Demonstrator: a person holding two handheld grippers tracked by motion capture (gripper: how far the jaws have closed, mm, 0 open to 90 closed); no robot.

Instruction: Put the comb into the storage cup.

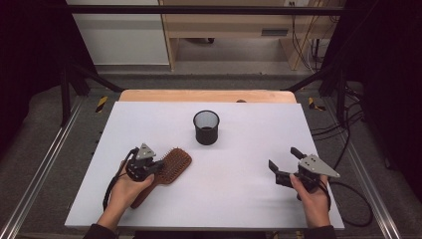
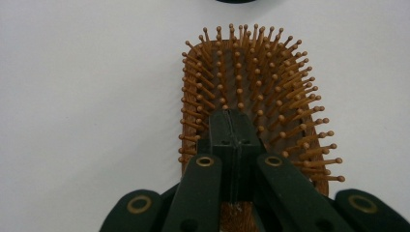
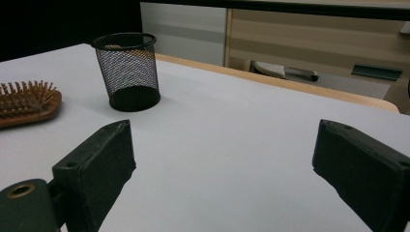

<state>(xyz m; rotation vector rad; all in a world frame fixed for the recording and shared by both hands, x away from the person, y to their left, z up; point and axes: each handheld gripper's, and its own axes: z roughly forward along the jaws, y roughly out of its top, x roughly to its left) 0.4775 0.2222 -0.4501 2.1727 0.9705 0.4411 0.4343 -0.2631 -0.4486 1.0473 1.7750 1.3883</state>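
The left gripper (image 1: 158, 166), jaws pressed together, sits over the brush (image 1: 171, 168) near the table's (image 1: 249, 199) left edge. The right gripper (image 1: 283, 164) hovers spread near the right edge. The cup (image 1: 206, 127) stands mid-table.

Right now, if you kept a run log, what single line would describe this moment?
left gripper: shut, over hairbrush | right gripper: open, holding nothing | mesh cup: upright, mid-table | hairbrush: flat, bristles up
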